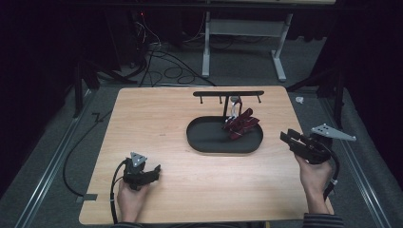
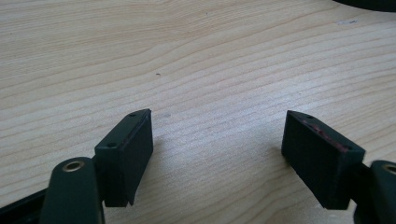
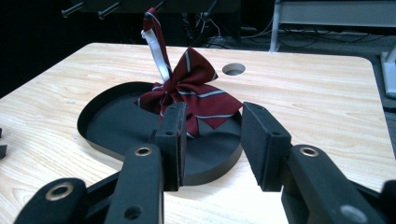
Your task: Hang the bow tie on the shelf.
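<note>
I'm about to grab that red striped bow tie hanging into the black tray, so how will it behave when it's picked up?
The bow tie is probably floppy: its cloth wings droop onto the black tray. It looks light, since its thin white strap holds it from a peg on the rack. It may swing or tug there, so the right tool should lift gently.

Room's sitting pretty dim in the high view, with the wooden table (image 1: 157, 156) catching most of the light and everything behind it fading into near black. That shot is looking soft and a bit grainy overall. In the left gripper view the tabletop (image 2: 196, 60) is glowing bright, almost washed out, and the jaws are throwing soft shadows underneath. In the right gripper view the near jaws are going blurry while the bow tie (image 3: 191, 93) is staying fairly sharp.
</note>
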`<state>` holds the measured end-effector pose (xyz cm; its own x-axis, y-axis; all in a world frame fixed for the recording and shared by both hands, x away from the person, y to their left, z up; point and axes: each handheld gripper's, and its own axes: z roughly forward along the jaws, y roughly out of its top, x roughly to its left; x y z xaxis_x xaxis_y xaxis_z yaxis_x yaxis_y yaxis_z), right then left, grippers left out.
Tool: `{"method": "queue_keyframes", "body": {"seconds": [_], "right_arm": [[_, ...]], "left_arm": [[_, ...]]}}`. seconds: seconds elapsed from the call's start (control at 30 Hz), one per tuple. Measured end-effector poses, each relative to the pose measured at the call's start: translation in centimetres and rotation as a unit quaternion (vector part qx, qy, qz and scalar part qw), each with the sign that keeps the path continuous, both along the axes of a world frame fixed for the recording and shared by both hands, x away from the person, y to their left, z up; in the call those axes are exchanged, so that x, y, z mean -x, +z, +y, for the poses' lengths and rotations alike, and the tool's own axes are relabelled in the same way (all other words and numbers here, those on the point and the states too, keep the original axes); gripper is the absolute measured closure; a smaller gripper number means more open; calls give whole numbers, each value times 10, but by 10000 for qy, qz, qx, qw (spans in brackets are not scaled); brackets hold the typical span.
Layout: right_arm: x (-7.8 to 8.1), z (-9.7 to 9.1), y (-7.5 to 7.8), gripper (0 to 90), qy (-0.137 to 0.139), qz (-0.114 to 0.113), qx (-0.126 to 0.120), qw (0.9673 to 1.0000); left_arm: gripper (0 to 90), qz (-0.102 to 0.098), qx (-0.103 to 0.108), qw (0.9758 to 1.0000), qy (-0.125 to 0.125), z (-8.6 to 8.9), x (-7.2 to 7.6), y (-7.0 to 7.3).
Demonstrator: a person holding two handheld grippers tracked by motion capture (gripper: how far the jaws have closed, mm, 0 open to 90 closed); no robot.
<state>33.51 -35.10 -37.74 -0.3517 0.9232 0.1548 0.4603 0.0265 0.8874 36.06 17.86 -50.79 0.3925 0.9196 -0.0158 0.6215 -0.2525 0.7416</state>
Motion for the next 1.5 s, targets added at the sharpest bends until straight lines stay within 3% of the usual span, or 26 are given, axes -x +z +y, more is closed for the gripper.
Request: {"method": "queue_keyframes", "body": {"seconds": [0.47,1.0,1.5], "right_arm": [[12,1,-14,623,38,36,-104,9999],[22,6,-38,619,112,248,-207,9994],[19,19,-59,618,216,440,-223,9986]], "left_arm": [[253,1,1,10000,-3,0,0,0],[253,0,-1,10000,0,0,0,0],[252,0,-1,10000,0,0,0,0]]}}
